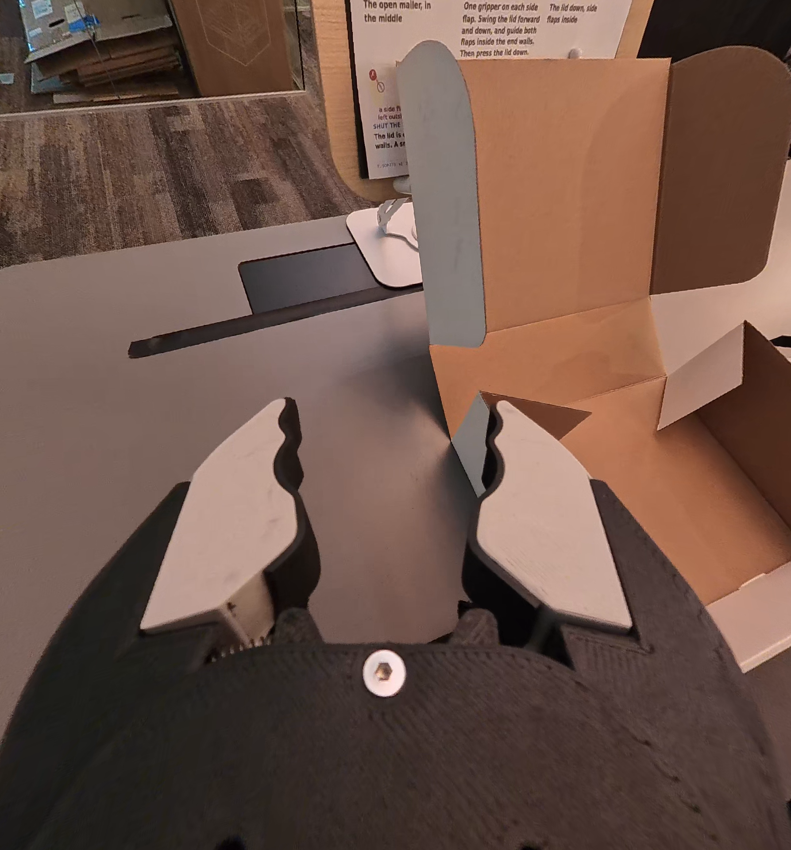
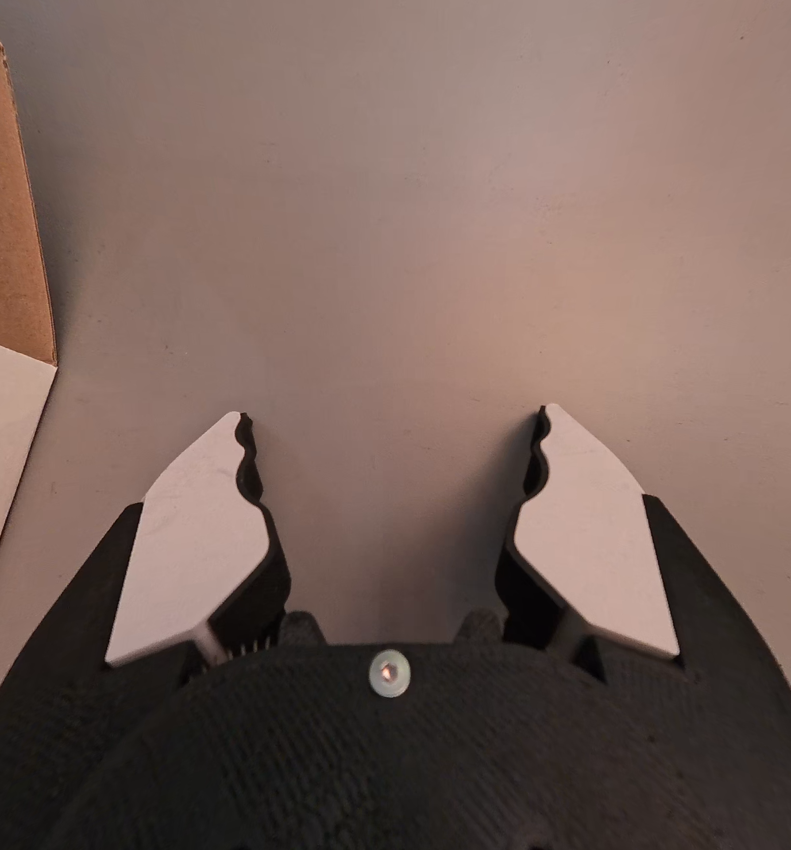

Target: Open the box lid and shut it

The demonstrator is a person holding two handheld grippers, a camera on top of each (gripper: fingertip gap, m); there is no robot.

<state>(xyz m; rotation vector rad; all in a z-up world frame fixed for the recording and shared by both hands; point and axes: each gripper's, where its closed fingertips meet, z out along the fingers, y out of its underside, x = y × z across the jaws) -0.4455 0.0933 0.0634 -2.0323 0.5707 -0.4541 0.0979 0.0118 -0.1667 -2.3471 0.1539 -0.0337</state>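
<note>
A cardboard mailer box [image 1: 687, 496], brown inside and white outside, stands open on the grey table [image 1: 154, 414]. Its lid [image 1: 568, 193] is upright, with a left side flap [image 1: 448, 198] and a right side flap [image 1: 724, 161] folded forward. My left gripper [image 1: 395, 404] is open and empty over the table, just left of the box. Its right fingertip [image 1: 506, 414] is at the box's left end wall. My right gripper [image 2: 393, 411] is open and empty over bare table. A strip of the box [image 2: 2, 207] shows at that view's left edge.
A printed instruction board [image 1: 476, 55] stands behind the box on a white stand base [image 1: 384, 248]. A dark inset panel [image 1: 306, 276] and slot lie in the table behind my left gripper. Flattened cardboard boxes [image 1: 122, 46] lie on the carpet beyond.
</note>
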